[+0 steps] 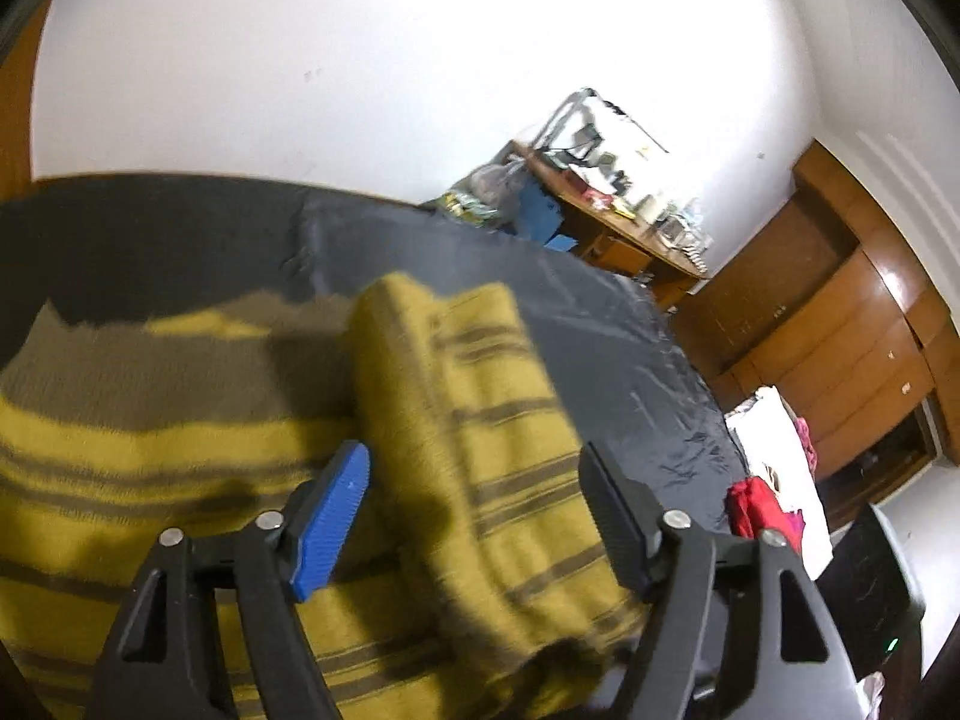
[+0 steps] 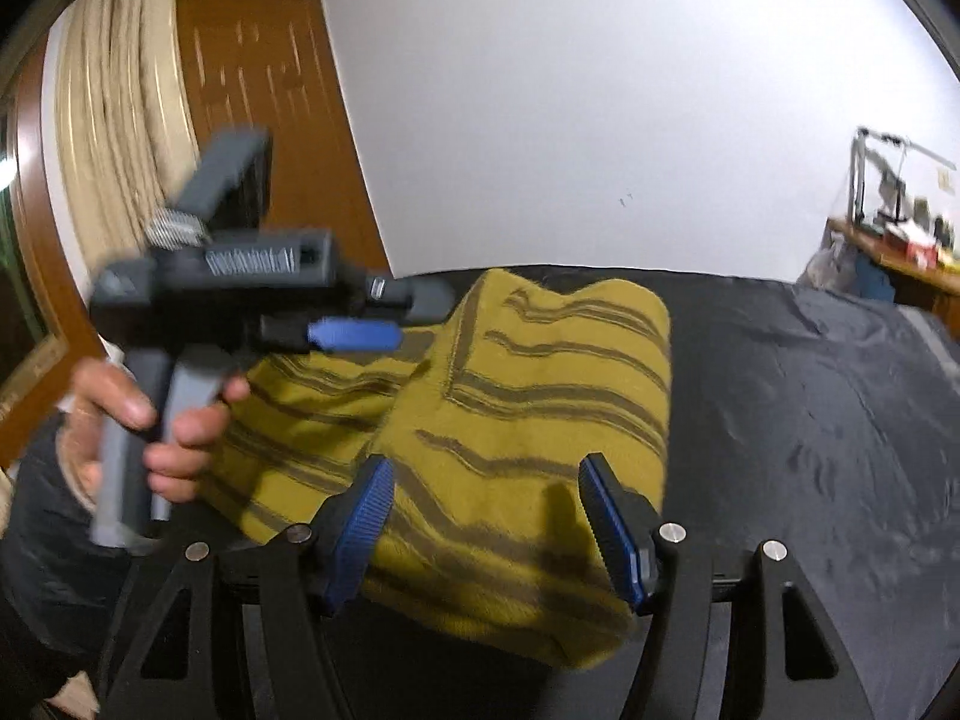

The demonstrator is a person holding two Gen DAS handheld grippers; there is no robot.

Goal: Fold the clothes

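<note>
Mustard-yellow knit garment with olive stripes [image 2: 510, 420], partly folded on black sheet-covered bed [image 2: 810, 420].
Left claw [image 1: 474, 510] and right claw [image 2: 486, 516], both wide and empty, hover above; snagged knit could undo the fold.

**Cluttered desk anchors a quiet room**

A wooden desk [image 1: 624, 228] stands against the white wall [image 1: 360, 60], its top crowded with small items too blurred to name. A metal-framed clear case [image 1: 591, 120] rises from the desk's far end. Just beside the desk, on its near side, sit a plastic bag [image 1: 495, 177] and something blue [image 1: 540, 210]. Beyond the desk, brown wooden cabinets [image 1: 840, 324] fill the corner. A dark sheet [image 1: 630, 360] spreads in front of the desk, with white and red fabrics [image 1: 774, 468] piled at its edge. Well apart from the desk, a wooden door [image 2: 264, 90] and cream curtain [image 2: 114, 120] line the opposite side.
</note>
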